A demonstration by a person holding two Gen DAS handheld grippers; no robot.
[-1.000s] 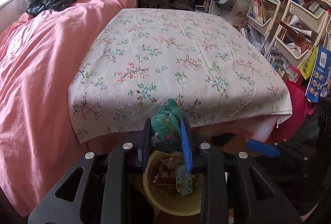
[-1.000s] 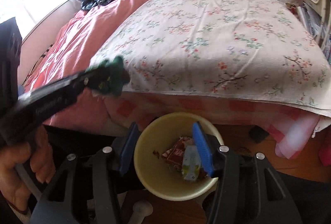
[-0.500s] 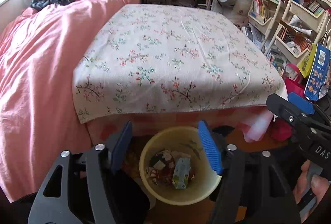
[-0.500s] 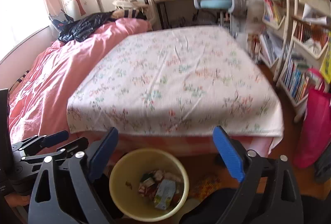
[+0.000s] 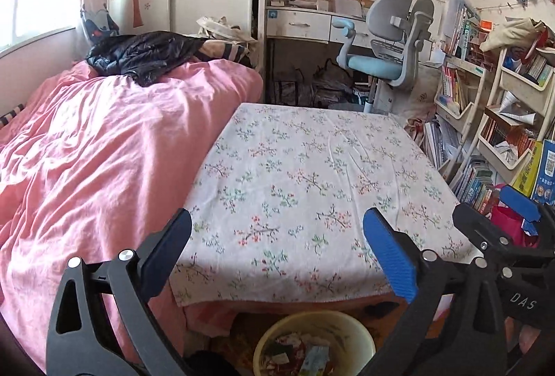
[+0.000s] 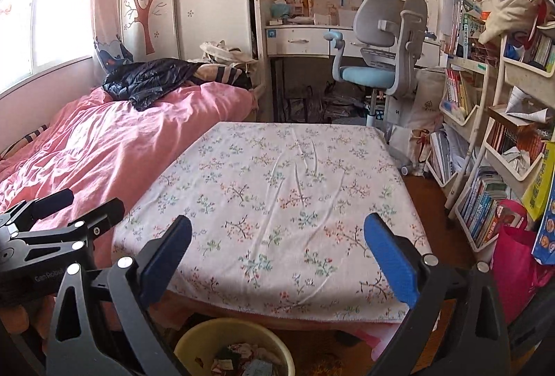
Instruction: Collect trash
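A: Status of the trash?

B: The trash point(image 5: 305, 357) lies in the yellow bin point(image 5: 360, 339), which stands on the floor just below the near edge of the floral cloth point(image 5: 305, 188). In the left wrist view it shows as a loose heap of crumpled wrappers filling the bottom of the bin. The right wrist view shows the same bin point(image 6: 208, 334) from the other side, with the same heap point(image 6: 242, 358).

A: Orientation and long axis?

B: The bin stands upright with its mouth facing up. The heap has no common axis; one pale wrapper in the left wrist view lies roughly flat, but its direction cannot be told reliably.

A: State of the fingers?

B: Left gripper point(image 5: 284, 254): jaws opening, released, nothing between them. Right gripper point(image 6: 277, 254): jaws opening, released, nothing between them. Both are held above the bin and point out over the cloth.

A: Progress?

B: Judged near complete. The cloth surface shows no loose litter, and neither does the pink duvet point(image 5: 104, 160) beside it. The black jacket point(image 5: 145, 56) at the far end of the bed is clothing, not trash.

A: Remaining work?

B: Probably a check of the floor around the bin, which is mostly hidden by the gripper bodies.
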